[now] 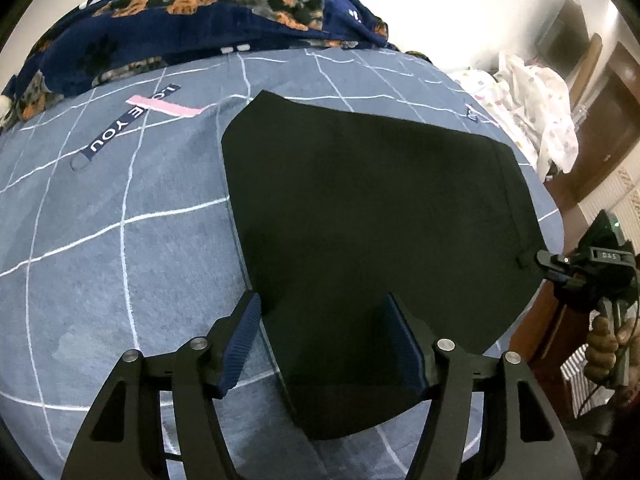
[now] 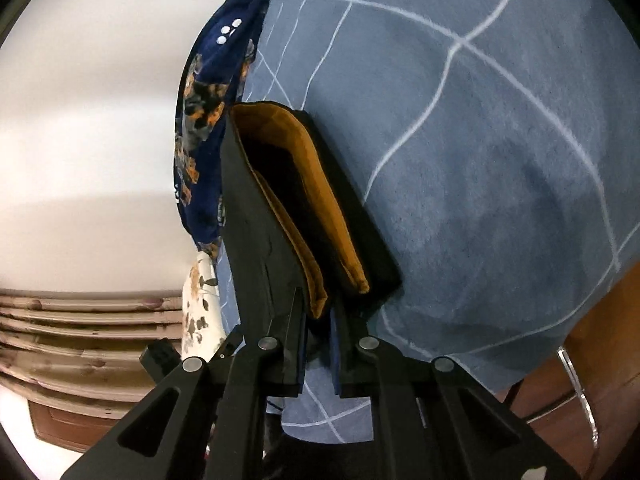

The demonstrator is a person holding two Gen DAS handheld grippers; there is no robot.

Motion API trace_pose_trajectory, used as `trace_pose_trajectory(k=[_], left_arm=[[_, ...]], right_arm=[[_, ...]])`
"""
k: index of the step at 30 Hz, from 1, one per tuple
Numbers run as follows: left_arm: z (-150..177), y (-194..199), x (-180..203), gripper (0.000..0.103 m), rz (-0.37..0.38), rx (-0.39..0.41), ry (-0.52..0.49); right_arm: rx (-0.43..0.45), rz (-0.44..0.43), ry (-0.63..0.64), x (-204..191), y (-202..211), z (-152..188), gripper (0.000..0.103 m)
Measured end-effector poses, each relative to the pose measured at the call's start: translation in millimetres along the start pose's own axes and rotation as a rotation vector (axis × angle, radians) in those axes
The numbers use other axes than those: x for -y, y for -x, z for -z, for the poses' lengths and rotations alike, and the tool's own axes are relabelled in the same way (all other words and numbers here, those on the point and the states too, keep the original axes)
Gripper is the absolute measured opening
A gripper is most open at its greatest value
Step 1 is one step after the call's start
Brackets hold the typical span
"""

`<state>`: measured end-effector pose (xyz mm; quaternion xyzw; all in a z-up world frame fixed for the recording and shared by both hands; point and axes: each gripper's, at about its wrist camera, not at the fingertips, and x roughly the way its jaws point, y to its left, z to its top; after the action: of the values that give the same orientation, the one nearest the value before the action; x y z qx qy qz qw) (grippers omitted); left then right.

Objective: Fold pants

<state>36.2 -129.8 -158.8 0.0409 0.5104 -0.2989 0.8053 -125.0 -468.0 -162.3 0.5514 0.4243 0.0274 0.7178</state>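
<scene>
1. Black pants [image 1: 372, 208] are lying flat on the blue-grey bedspread with white grid lines [image 1: 120, 208], folded into a broad dark panel that is reaching toward the bed's right edge.
2. You are holding the left gripper [image 1: 322, 344] over the near end of the pants, its jaws standing apart, one ribbed blue pad [image 1: 240, 344] over the bedspread and the other over the black cloth; neither is pressing on anything.
3. You are gripping the right gripper [image 1: 546, 264] by its handle with your right hand [image 1: 608, 344] at the right edge of the pants, its tips sitting at the waistband.
4. Seen from the right wrist, the right gripper [image 2: 320, 320] is clamping the waistband edge, its jaws drawn nearly together on the cloth, where the tan lining [image 2: 296, 184] is showing between black layers.
5. Beyond the pants, a navy blanket with a dog print [image 1: 224, 12] is lying bunched along the far side of the bed.
6. A strip lettered "LOVE YOU" [image 1: 132, 120] is crossing a pink strip [image 1: 164, 107] on the bedspread, left of the pants.
</scene>
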Motion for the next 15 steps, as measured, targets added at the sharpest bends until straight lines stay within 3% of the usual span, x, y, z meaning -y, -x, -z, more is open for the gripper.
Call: trace_pose_trajectory(k=[2,6,12,15], left_arm=[[2,-3,1,0.066,-0.006,-0.009,-0.007],[3,-7,1,0.068,-0.005,-0.012,-0.004],[0,-10,-1,0.069,0.009,-0.025,0.009],[0,-7,-3,0.069,0.021,-0.011,0.023]], right_arm=[[0.003,0.024,0.022,-3,1,2,0.009],[0.004,-0.023,-0.03,4,5,-1,0.013],[0.028,-0.017,-0.002,-1,8,0,0.016],[0.064,-0.058,-0.026,2,18,-1,0.026]])
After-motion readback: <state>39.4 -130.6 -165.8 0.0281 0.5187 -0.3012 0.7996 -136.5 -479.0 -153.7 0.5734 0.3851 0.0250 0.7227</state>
